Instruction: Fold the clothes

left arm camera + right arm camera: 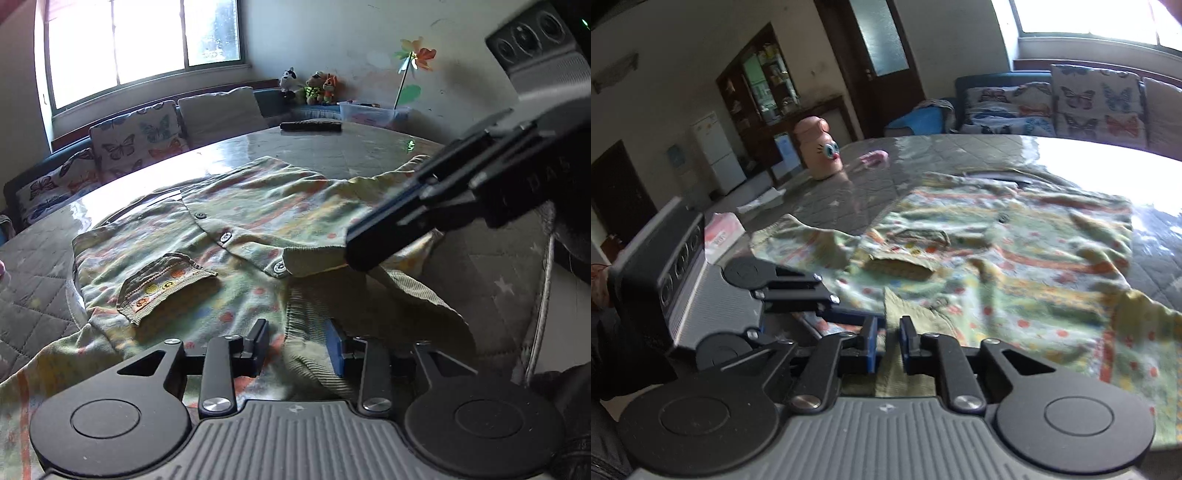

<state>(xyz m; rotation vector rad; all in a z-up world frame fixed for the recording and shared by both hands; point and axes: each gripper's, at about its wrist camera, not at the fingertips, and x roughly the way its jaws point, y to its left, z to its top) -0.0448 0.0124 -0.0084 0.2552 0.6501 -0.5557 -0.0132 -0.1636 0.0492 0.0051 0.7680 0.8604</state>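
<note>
A light green child's garment (236, 206) with coloured dots, snap buttons and a small pocket (166, 280) lies spread on the round table (332, 147). My left gripper (297, 349) is open just above its near ribbed edge, with cloth below the gap and nothing pinched. The right gripper (354, 254) reaches in from the right to a folded-over flap. In the right wrist view, the right gripper (888, 343) stands slightly open with a strip of the green garment (1015, 258) lying in the narrow gap, the pads apart from it. The left gripper (857, 314) sits close beside it.
A dark remote (310, 126) lies at the table's far side. A pink toy head (822, 153) and a tissue pack (722, 232) stand near the left edge. A sofa with butterfly cushions (136, 140) runs behind the table, under the window.
</note>
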